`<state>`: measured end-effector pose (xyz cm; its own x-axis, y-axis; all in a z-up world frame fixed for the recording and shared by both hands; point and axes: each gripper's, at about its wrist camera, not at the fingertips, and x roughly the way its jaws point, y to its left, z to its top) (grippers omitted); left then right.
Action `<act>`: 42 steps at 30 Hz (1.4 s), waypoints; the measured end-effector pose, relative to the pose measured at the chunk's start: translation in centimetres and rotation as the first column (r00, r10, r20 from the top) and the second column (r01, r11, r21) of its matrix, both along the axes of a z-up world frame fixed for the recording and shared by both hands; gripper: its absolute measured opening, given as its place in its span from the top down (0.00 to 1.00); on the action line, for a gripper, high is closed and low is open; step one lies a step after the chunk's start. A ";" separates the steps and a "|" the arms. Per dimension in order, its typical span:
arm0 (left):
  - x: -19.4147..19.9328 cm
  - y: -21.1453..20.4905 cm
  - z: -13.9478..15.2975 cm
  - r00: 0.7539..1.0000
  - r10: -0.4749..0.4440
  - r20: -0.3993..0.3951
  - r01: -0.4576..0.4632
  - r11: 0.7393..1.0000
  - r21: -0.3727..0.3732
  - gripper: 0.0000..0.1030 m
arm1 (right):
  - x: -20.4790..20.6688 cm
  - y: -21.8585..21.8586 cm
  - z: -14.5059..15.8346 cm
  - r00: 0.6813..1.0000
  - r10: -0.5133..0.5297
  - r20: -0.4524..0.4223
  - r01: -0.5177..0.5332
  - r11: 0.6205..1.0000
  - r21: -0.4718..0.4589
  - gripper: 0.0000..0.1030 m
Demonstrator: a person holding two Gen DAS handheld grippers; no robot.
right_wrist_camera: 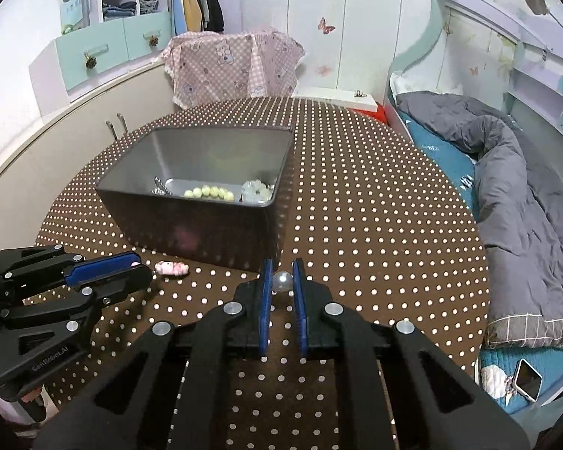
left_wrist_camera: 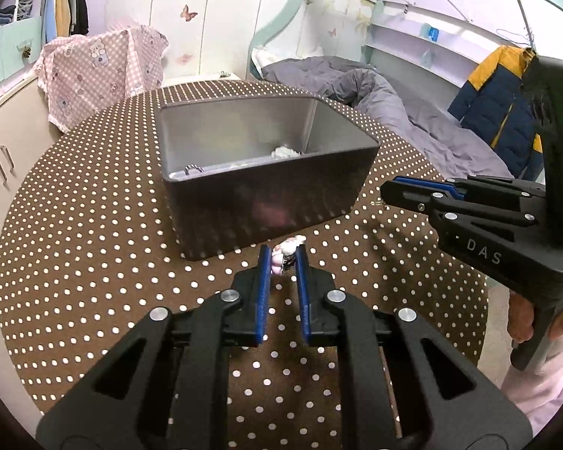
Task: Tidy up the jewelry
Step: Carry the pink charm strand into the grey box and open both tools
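Note:
A dark metal box (left_wrist_camera: 266,202) (right_wrist_camera: 206,225) stands open-topped on the brown dotted table (left_wrist_camera: 94,243) (right_wrist_camera: 356,225). Inside it lie a green bead bracelet (right_wrist_camera: 208,192), a pale clear piece (right_wrist_camera: 257,190) and a silver piece (right_wrist_camera: 159,186). Just in front of the box, my left gripper (left_wrist_camera: 283,255) (right_wrist_camera: 146,268) is shut on a pink and white charm (left_wrist_camera: 284,251) (right_wrist_camera: 172,268), which sticks out past the tips. At the box's near right corner, my right gripper (right_wrist_camera: 282,275) (left_wrist_camera: 386,191) is shut on a round pearl-like bead (right_wrist_camera: 282,281). The bead is hidden in the left wrist view.
A bed with a grey duvet (right_wrist_camera: 506,187) runs along the table's right side, with a phone (right_wrist_camera: 527,378) on its near end. Behind the table stand a pink cloth-draped piece of furniture (right_wrist_camera: 236,67) and a low cabinet (right_wrist_camera: 56,142). A person's hand (left_wrist_camera: 521,318) holds the right gripper's handle.

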<state>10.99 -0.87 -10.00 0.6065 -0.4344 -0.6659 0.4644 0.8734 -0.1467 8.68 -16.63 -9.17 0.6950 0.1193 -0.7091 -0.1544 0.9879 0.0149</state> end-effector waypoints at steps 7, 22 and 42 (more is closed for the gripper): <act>-0.4 0.5 1.4 0.999 0.016 0.030 -0.016 1.000 -0.011 0.87 | 0.0 -0.1 1.4 0.999 0.000 0.033 0.001 1.000 -0.001 0.91; -1.2 1.3 8.0 0.982 0.035 0.186 -0.023 0.998 -0.063 0.89 | 0.9 0.7 5.7 0.990 0.032 0.137 -0.032 0.999 -0.001 0.91; 2.4 0.7 8.4 0.981 0.086 0.175 -0.074 0.995 -0.072 0.89 | 3.7 2.0 6.1 0.991 0.079 0.112 -0.082 0.996 0.018 0.91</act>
